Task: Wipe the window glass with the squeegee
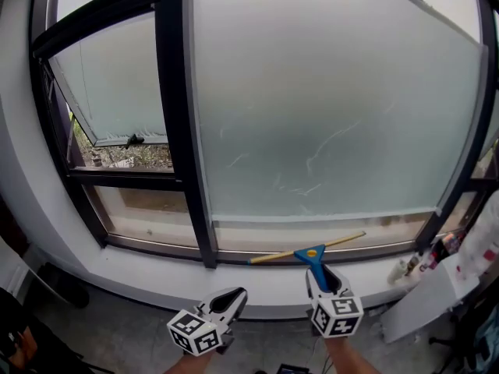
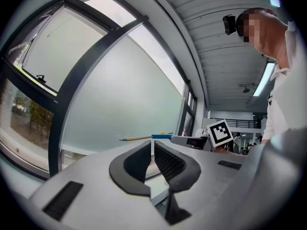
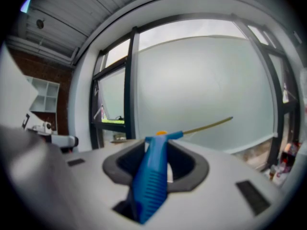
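The squeegee (image 1: 310, 254) is pinched by its blue handle between the jaws of the right gripper (image 1: 320, 277). Its blade is held tilted just above the white sill (image 1: 156, 275), near the bottom edge of the frosted window glass (image 1: 335, 115); contact with the glass cannot be told. The left gripper (image 1: 232, 298) is held beside it, its 2 jaws pressed together on nothing. A dark frame bar (image 1: 181, 131) bounds the pane at the left and bottles (image 1: 437, 252) are crowded at the sill's right end. A wide stretch of pane is open above the blade.
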`<move>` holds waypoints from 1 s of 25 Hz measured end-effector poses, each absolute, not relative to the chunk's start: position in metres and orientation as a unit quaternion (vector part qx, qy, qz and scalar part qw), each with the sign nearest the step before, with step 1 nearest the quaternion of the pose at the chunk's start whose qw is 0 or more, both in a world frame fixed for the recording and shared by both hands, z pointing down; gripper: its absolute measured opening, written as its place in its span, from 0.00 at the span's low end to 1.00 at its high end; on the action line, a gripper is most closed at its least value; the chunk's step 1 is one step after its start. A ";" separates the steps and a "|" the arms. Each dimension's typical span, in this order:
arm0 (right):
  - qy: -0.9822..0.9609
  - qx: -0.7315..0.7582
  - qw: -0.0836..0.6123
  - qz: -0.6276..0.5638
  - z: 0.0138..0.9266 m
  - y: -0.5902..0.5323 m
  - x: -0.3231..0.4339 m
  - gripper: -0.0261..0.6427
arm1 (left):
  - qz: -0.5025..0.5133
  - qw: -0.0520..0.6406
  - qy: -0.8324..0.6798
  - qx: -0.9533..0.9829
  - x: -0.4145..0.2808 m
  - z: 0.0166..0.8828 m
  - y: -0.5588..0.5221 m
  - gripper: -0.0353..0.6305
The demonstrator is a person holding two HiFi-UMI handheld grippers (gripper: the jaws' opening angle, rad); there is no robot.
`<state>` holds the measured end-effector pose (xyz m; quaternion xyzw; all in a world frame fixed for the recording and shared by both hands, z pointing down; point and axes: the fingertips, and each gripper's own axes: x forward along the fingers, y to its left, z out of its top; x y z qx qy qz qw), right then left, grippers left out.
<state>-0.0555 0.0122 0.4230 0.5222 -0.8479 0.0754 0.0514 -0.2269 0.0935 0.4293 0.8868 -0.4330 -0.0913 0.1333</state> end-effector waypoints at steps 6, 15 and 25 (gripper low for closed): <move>-0.852 0.515 0.047 0.074 0.424 -0.025 -0.046 0.27 | -0.084 0.126 -0.443 0.884 -0.217 0.428 0.064 0.11; -0.849 0.521 0.051 0.075 0.425 -0.063 -0.061 0.27 | -0.089 0.123 -0.437 0.887 -0.232 0.425 0.022 0.11; -0.832 0.549 0.037 0.066 0.408 -0.117 -0.123 0.27 | -0.087 0.109 -0.409 0.902 -0.300 0.411 -0.038 0.11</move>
